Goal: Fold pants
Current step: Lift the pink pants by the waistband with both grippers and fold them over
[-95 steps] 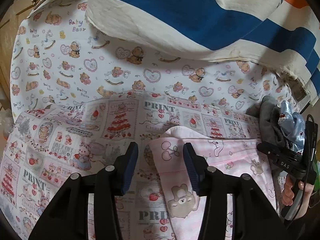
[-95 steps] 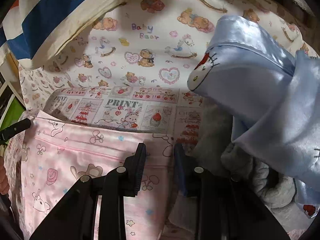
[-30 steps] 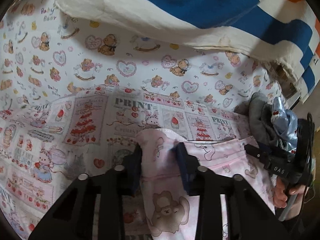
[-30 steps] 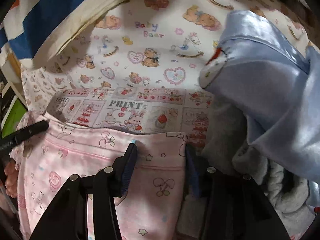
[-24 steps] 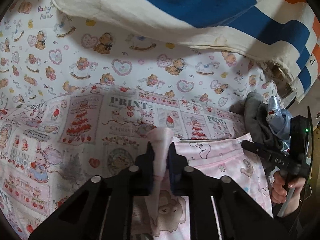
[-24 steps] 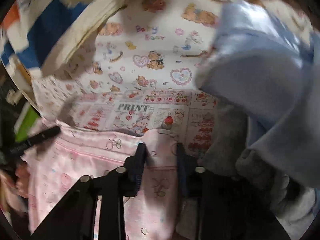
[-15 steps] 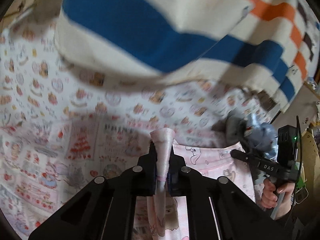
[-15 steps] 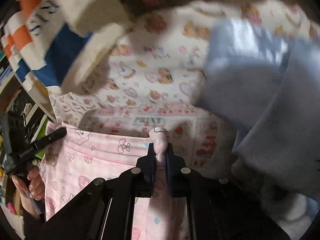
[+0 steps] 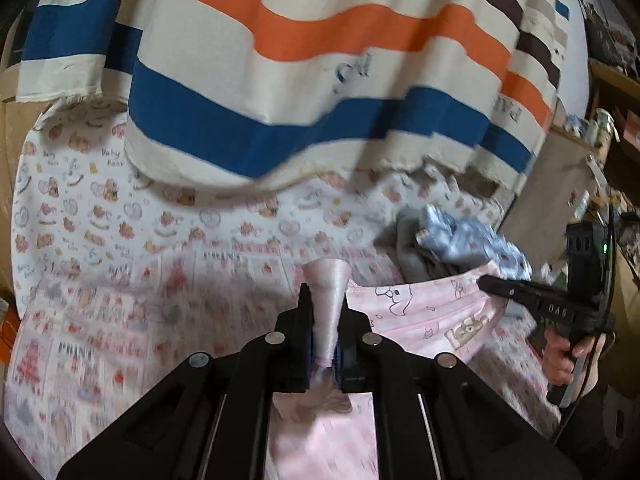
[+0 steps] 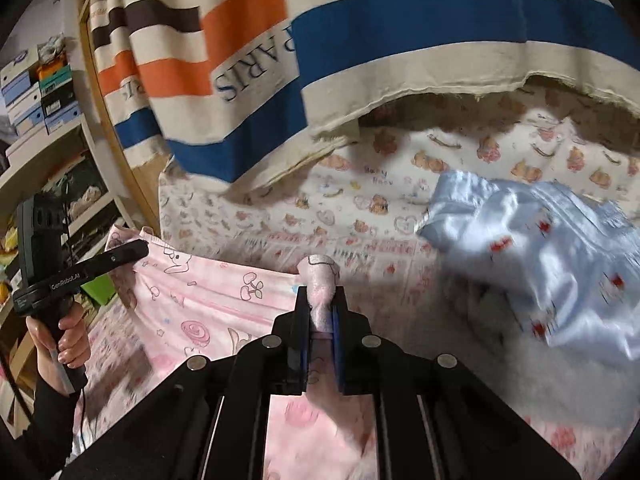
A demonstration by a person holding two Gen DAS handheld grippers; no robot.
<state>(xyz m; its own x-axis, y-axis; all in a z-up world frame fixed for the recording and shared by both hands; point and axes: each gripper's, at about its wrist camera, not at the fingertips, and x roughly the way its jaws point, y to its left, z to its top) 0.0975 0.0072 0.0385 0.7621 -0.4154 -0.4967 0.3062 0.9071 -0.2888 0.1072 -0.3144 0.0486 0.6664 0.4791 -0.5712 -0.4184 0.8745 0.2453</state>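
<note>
The pink printed pants (image 9: 424, 312) hang stretched between my two grippers above the bed. My left gripper (image 9: 325, 320) is shut on the left corner of their top edge; a pinched fold of pink cloth sticks up between its jaws. My right gripper (image 10: 320, 312) is shut on the right corner of the same edge. The pants also show in the right wrist view (image 10: 208, 304). The right gripper appears at the right of the left wrist view (image 9: 532, 300), the left gripper at the left of the right wrist view (image 10: 80, 268).
A printed sheet (image 9: 104, 240) covers the bed. A striped blue, orange and cream cloth (image 9: 320, 72) hangs over the far side. A pale blue satin garment (image 10: 540, 256) on grey clothes (image 9: 416, 256) lies at the right. Shelves with boxes (image 10: 36, 92) stand at the left.
Both grippers closed on the top corners of the pink pants, then rose with them. The pants' top edge has left the bed and both views now look higher.
</note>
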